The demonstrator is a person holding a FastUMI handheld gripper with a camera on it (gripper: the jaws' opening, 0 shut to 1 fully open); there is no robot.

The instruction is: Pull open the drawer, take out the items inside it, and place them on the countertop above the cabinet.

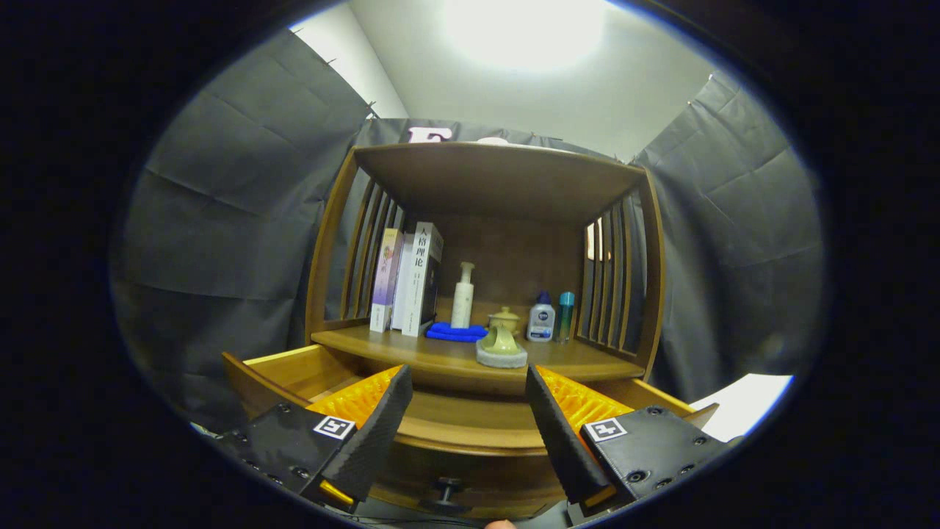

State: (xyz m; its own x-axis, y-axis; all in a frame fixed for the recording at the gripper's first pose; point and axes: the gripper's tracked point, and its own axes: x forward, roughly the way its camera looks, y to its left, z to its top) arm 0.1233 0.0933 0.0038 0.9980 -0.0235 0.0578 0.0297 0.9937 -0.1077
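Two black, ridged fingers (382, 433) of my gripper (466, 433) stand wide apart and hold nothing, framing the front of the wooden cabinet (646, 242) in the gripper view. With the countertop (448, 360) as landmark: just below it the drawer (286, 371) is pulled well out toward me, its curved front rail running between my fingers and its dark knob (446, 488) sitting lower, near the fingertips' base. I cannot see the drawer's floor from this angle, so whether any item is left inside I cannot tell.

On the countertop a pale green teapot (501, 340) sits on a grey round stand (501, 357) at the front edge. Behind it are a lidded pot (504, 319), a folded blue cloth (455, 332) with a white pump bottle (463, 295) on it, books (411, 279) at the left slats, and a white bottle (541, 317) beside a teal bottle (565, 316) at the right slats.

My judgement: the step in hand is reaching into the drawer, or checking it. To do it well I should tip the fingers down over the front rail, keep them spread until an item lies between them, and avoid knocking the teapot so near the countertop's edge.

My hand holds the gripper level, centred on the drawer, pointing straight at the cabinet from slightly below the countertop.
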